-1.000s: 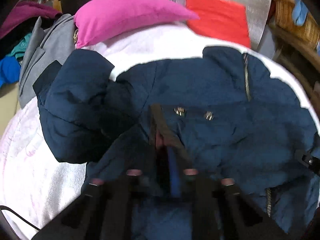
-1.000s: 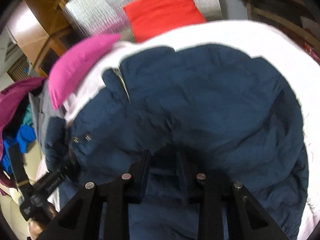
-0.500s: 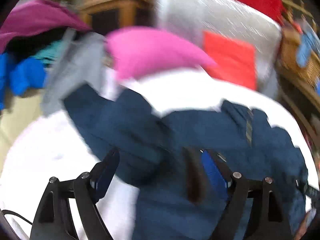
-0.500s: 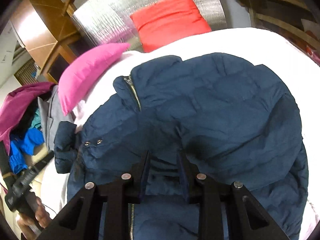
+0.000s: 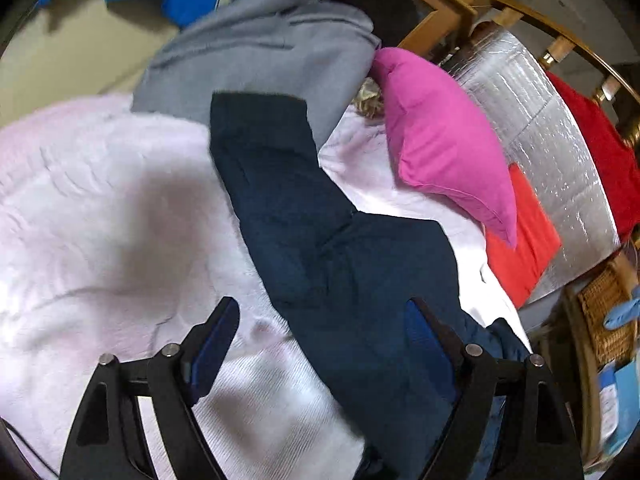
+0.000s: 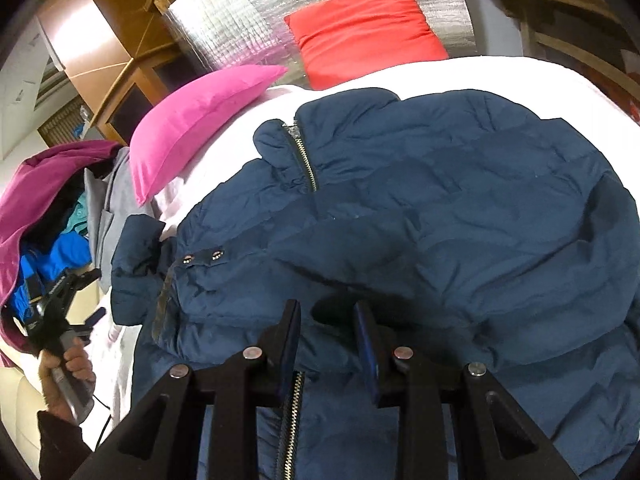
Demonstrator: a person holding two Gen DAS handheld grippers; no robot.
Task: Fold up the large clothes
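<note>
Jacket (image 6: pixel 420 240) — navy, puffy — lies spread on the blanket (image 5: pixel 100 220) covering the bed, collar toward the pillows, its right side reaching close to the bed's right edge. Its hem is cut off below the right wrist view, and the right gripper (image 6: pixel 328 320) blocks the middle of the front; whether its narrow-set jaws pinch fabric or only press on it cannot be told. One sleeve (image 5: pixel 272 184) stretches toward the bed's far left corner, its cuff overlapping a grey garment (image 5: pixel 260 52). The left gripper (image 5: pixel 320 332) hovers over that sleeve near the left edge, jaws wide apart with nothing clamped, having just eased slightly narrower. The left wrist view is smeared. Bare blanket lies open left of the sleeve. A pink pillow (image 6: pixel 192 120) and a red pillow (image 6: pixel 360 24) line the head end.
</note>
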